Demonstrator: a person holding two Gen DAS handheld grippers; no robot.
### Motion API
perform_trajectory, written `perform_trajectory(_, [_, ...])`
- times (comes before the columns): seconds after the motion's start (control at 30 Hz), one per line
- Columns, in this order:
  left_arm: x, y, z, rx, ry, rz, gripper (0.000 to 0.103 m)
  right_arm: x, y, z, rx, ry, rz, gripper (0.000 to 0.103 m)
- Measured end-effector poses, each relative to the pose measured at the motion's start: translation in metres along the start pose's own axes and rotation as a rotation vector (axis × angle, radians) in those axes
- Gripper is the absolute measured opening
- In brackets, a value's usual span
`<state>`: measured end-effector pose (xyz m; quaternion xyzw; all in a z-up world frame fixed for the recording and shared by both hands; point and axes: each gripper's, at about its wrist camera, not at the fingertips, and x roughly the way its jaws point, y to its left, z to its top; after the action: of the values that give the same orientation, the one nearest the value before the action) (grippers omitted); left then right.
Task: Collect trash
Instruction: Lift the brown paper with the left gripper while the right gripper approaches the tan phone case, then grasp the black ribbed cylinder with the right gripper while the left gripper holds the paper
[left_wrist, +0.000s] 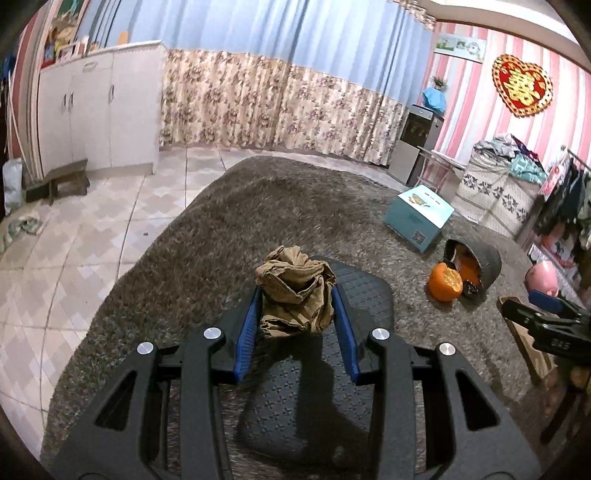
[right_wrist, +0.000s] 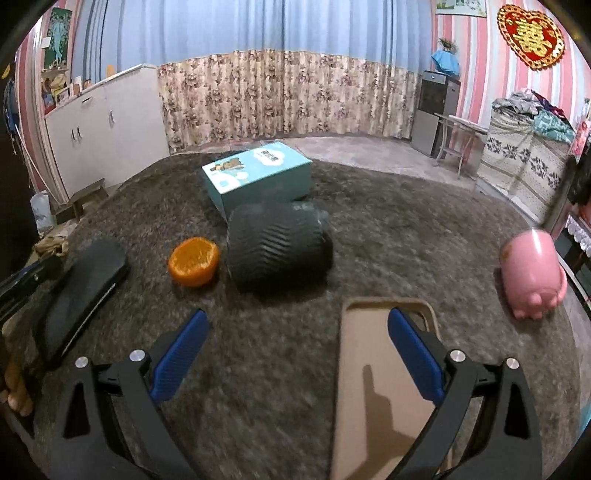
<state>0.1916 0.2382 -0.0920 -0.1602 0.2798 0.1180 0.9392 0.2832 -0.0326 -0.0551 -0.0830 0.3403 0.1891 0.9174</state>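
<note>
My left gripper (left_wrist: 295, 295) has its blue-padded jaws closed partway on a crumpled wad of brown paper (left_wrist: 294, 291), which is pinched between both pads and held above a flat black textured pad (left_wrist: 364, 291) lying on the shaggy grey rug (left_wrist: 221, 221). To the right of that pad sits a half orange (right_wrist: 192, 261), cut face tilted up, touching or just beside a dark ribbed cylindrical bin (right_wrist: 277, 245) that lies on its side. Through my left camera the bin's open mouth shows orange peel and something dark inside. Behind the bin rests a teal cardboard box (right_wrist: 258, 173) with a cartoon print. Further right, my right gripper (right_wrist: 295, 350) hovers low over the rug with its jaws spread wide and nothing between them; its right finger overlaps a tan phone-shaped case (right_wrist: 369, 369) lying flat. At the far right a pink pig-shaped cup (right_wrist: 532, 273) lies tipped over, well apart from the rest.
</note>
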Motion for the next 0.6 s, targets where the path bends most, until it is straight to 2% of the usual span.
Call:
perform_trajectory(0.17, [0.002, -0.001, -0.002, -0.016, 0.003, -0.014, 0.038, 0.009, 0.009, 0.014, -0.055, -0.004, -0.029, 0.096])
perform_trajectory(0.27, [0.003, -0.001, -0.003, -0.011, 0.001, -0.020, 0.038, 0.016, 0.012, 0.021, -0.047, 0.016, -0.008, 0.096])
perform_trajectory(0.43, [0.003, 0.003, -0.004, -0.019, 0.006, -0.025, 0.038, 0.015, 0.028, 0.021, -0.090, 0.020, -0.025, 0.096])
perform_trajectory(0.53, [0.004, 0.004, -0.004, -0.017, 0.005, -0.026, 0.038, 0.017, 0.025, 0.025, -0.103, 0.005, -0.049, 0.096])
perform_trajectory(0.6, [0.003, 0.003, -0.004, -0.018, 0.006, -0.026, 0.038, 0.019, 0.015, 0.027, -0.084, 0.014, -0.017, 0.096])
